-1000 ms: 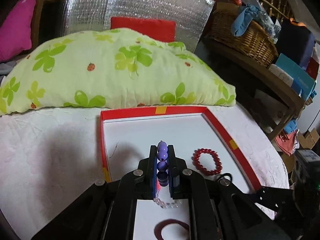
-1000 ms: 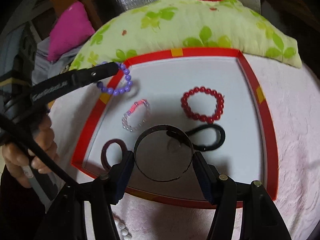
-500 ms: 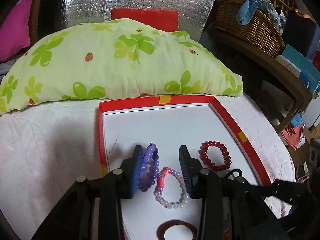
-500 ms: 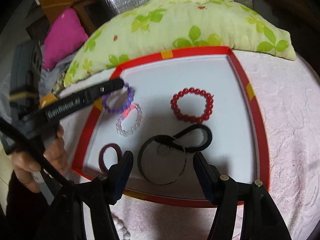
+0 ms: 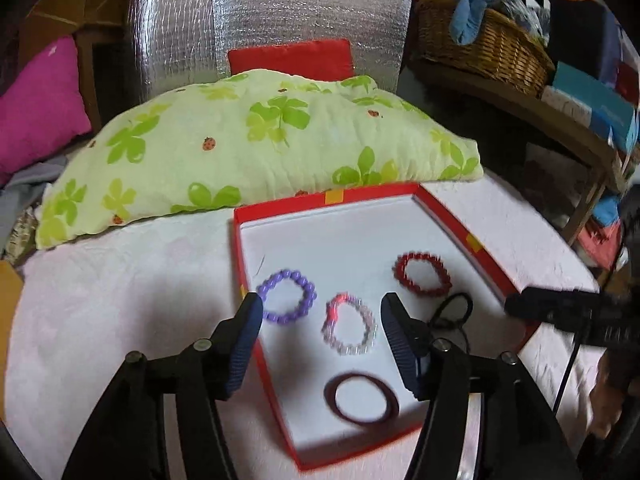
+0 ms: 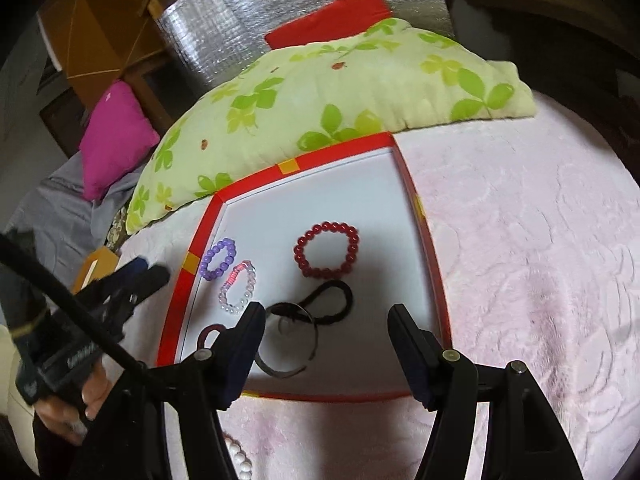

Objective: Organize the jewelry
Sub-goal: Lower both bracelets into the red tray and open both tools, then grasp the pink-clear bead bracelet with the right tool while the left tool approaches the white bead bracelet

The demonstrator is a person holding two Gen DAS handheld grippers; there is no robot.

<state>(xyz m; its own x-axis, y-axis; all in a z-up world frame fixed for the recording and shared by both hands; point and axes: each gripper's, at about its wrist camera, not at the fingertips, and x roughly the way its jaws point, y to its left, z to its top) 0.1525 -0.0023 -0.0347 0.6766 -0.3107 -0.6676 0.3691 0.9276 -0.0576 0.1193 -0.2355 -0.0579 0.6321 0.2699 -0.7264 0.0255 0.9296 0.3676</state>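
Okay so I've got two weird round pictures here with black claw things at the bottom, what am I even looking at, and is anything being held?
Those claws are handheld two-finger grippers, one in each of a person's hands, each carrying a wide-angle camera looking along its fingers. One picture comes from the left gripper, the other from the right gripper. Both are open and hold nothing. On the pink bedspread sits a red box lid with a white inside, holding a purple bead bracelet, a pink and clear bead bracelet, a red bead bracelet, a dark red ring-shaped band, a black hair tie and a thin black hoop. A clover-print pillow lies behind.
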